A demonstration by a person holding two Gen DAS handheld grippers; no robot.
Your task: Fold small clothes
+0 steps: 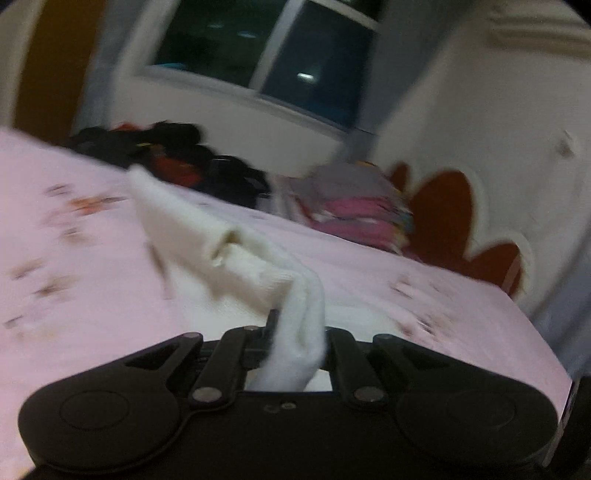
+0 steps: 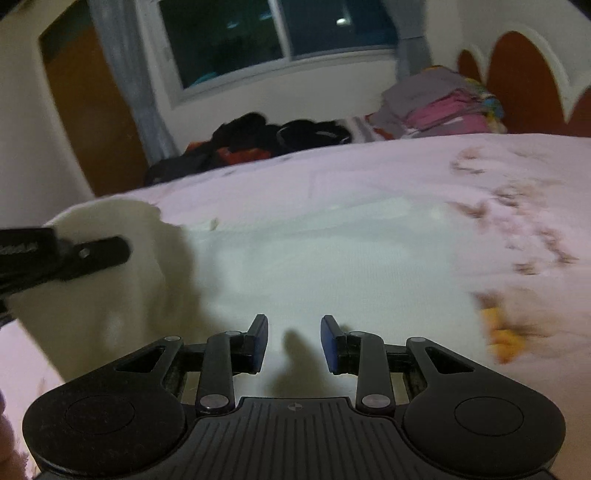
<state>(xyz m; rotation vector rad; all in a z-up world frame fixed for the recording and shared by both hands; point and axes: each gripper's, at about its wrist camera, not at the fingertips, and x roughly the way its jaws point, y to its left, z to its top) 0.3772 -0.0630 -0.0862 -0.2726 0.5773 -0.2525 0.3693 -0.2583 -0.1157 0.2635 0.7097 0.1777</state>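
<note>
A small white garment (image 2: 325,258) lies spread on the pink bed sheet (image 2: 406,166). My left gripper (image 1: 299,332) is shut on a bunched edge of the white garment (image 1: 221,243) and lifts it off the sheet. The left gripper also shows at the left edge of the right wrist view (image 2: 92,254), holding the raised flap. My right gripper (image 2: 294,343) is open and empty, hovering just above the near part of the garment. An orange patch (image 2: 504,336) shows at the garment's right edge.
A pile of dark clothes (image 2: 266,140) lies at the far side of the bed. A stack of folded grey and pink clothes (image 2: 439,107) sits by the red and white headboard (image 2: 524,66). A window (image 2: 280,33) is behind.
</note>
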